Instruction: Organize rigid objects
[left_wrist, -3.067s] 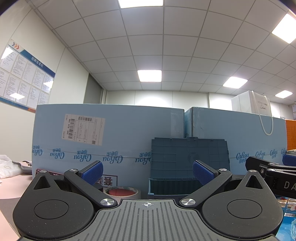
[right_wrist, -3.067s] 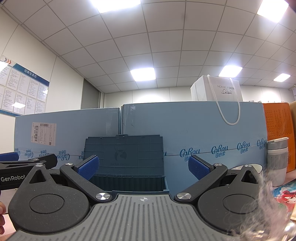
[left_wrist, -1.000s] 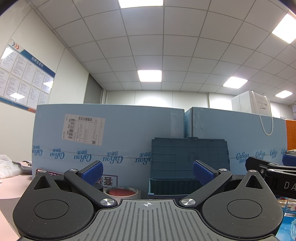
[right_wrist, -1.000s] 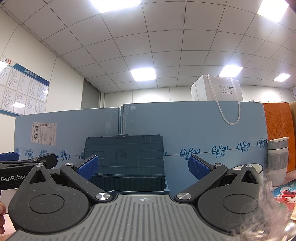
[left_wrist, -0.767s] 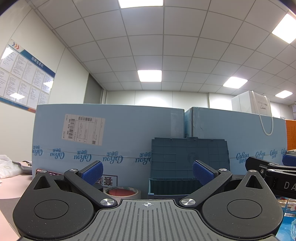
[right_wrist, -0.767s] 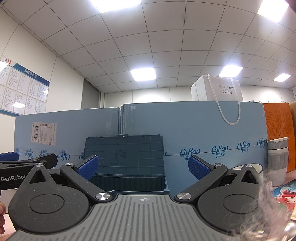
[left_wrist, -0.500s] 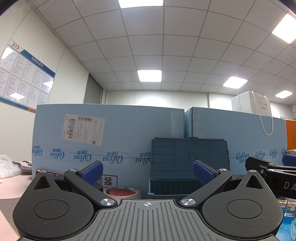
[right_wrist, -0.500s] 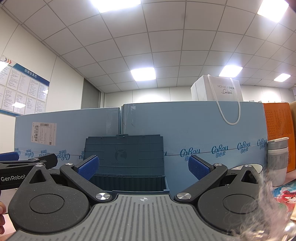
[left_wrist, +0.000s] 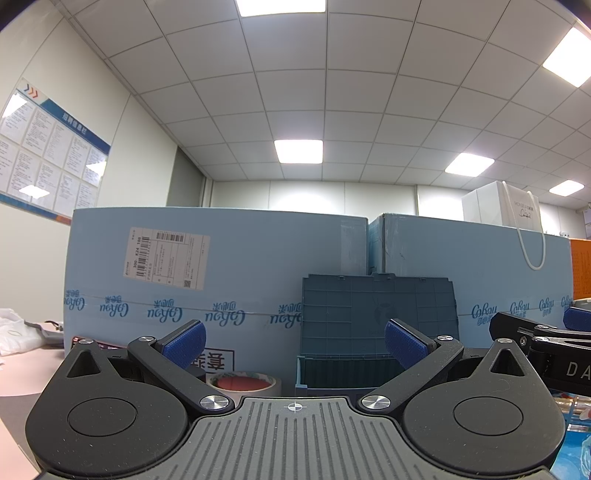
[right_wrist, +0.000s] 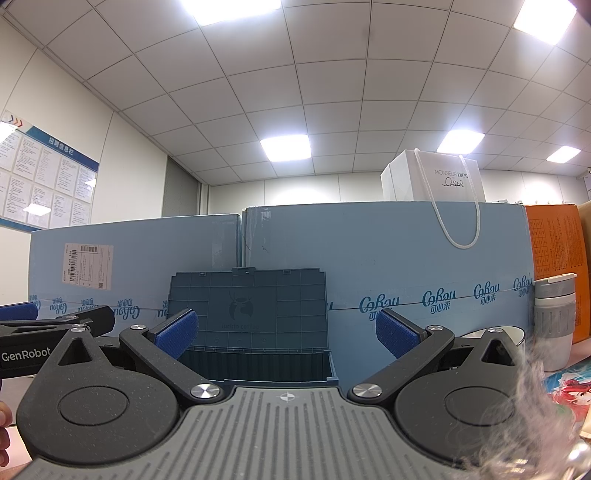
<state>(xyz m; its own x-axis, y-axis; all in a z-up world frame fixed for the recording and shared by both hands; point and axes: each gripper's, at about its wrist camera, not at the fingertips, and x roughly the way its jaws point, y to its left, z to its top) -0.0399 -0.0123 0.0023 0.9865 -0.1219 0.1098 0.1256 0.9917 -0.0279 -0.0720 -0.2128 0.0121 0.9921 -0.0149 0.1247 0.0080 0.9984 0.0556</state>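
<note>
A dark blue plastic storage box (left_wrist: 347, 373) stands straight ahead with its lid (left_wrist: 376, 314) raised against the light blue cartons; the same box (right_wrist: 258, 363) shows in the right wrist view. A roll of tape (left_wrist: 243, 384) lies just left of the box. My left gripper (left_wrist: 293, 343) is open, nothing between its blue pads, level with the box front. My right gripper (right_wrist: 286, 334) is also open and empty, facing the box. A grey and white tumbler (right_wrist: 556, 321) and a white bowl (right_wrist: 513, 334) stand to the right.
Two large light blue cartons (left_wrist: 221, 280) wall off the back, with a white paper bag (right_wrist: 439, 181) on top. An orange box (right_wrist: 557, 258) stands at the far right. White cloth (left_wrist: 14, 332) lies at the left. A printed mat (right_wrist: 569, 391) covers the right side.
</note>
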